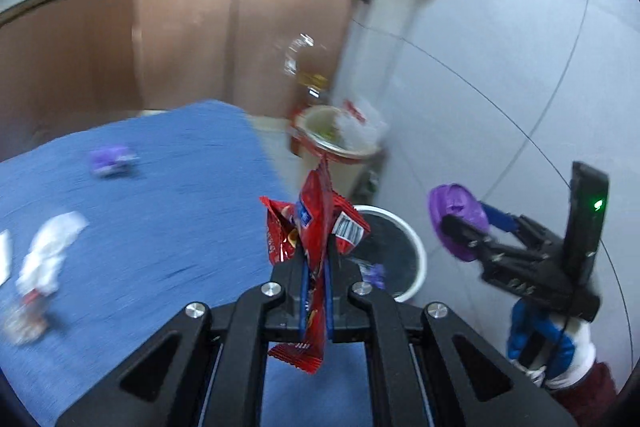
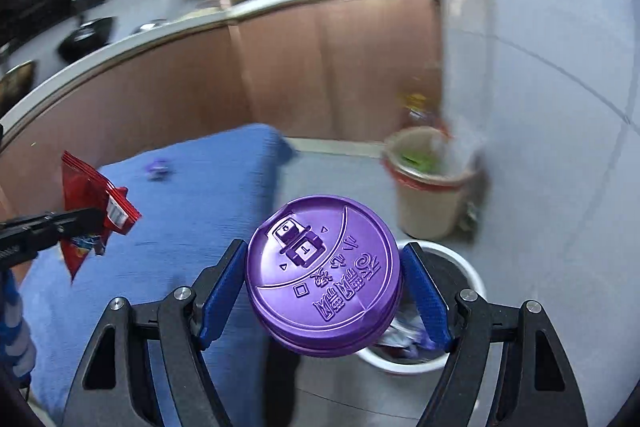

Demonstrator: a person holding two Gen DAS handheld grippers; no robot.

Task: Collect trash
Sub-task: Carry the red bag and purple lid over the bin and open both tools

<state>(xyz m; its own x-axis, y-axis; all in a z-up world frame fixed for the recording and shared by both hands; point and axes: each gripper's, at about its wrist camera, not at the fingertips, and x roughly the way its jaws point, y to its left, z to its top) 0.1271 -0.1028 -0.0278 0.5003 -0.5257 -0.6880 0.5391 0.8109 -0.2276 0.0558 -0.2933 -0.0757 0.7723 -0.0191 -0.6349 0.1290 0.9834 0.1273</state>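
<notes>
Glossy plastic lid (image 2: 323,277) (purple); crinkly foil wrapper (image 1: 316,227); matt cloth (image 1: 160,195).

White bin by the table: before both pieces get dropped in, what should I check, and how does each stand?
1. Left tongs shut on red snack wrapper: ok.
2. Right tongs shut on purple cup: ok.
3. White bin open: ok.
4. Wrapper over bin opening: not ok, it hangs beside the rim, over the blue table edge.
5. Cup over bin opening: cannot tell.
6. Table cleared: not ok, white crumpled paper lies there.
</notes>
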